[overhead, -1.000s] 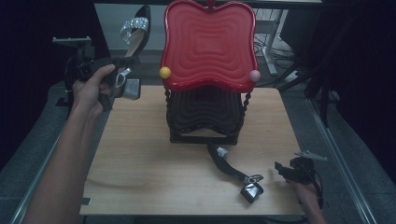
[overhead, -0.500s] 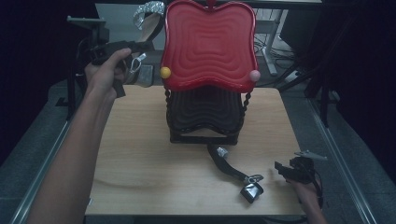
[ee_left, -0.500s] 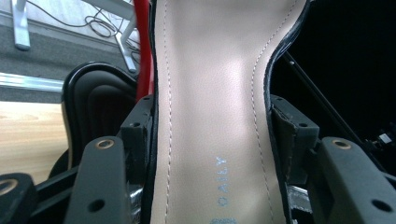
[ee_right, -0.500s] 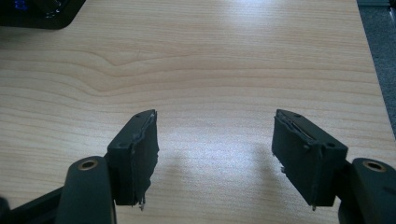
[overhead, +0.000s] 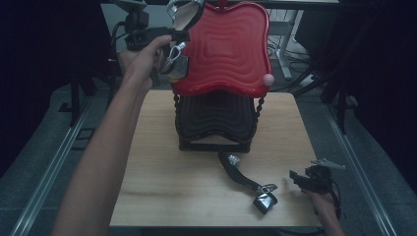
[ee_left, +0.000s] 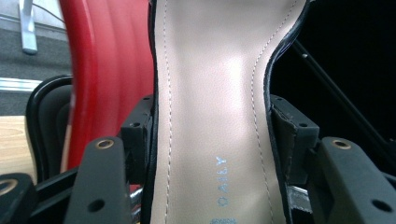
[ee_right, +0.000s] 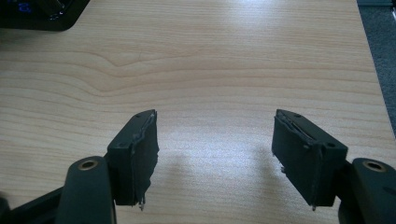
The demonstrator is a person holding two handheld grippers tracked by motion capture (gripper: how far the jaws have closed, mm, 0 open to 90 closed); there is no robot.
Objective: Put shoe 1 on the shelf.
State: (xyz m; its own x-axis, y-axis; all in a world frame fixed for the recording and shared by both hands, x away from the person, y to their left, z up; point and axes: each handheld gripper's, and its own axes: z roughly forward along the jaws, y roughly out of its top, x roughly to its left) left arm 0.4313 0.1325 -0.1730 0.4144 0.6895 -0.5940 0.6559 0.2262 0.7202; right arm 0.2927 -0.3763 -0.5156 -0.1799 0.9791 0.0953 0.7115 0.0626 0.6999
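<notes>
A black high-heeled shoe (overhead: pixel 184 12) with a beige insole (ee_left: pixel 215 93) is held high at the top left corner of the red wavy tray (overhead: pixel 226 46). My left gripper (overhead: pixel 164 35) is shut on it, its pads (ee_left: pixel 140 135) pressing both sides of the sole. The red tray tops a stand with a black tray (overhead: pixel 214 118) below it. A second black shoe (overhead: pixel 246 179) lies on its side on the wooden table (overhead: pixel 157 147), front right. Just right of it my right gripper (overhead: pixel 302 179) stands open over bare wood (ee_right: pixel 215 154), holding nothing.
A pink ball knob (overhead: pixel 268 78) sits on the stand's right post. Twisted posts (overhead: pixel 259 105) join the two trays. Metal rails (overhead: pixel 54 162) run along the floor on both sides of the table. Cables and a desk leg (overhead: pixel 282 54) lie behind.
My left hand has lifted the shoe up and to the right, from beside the stand to the red tray's top left corner. The right gripper has stayed still.
</notes>
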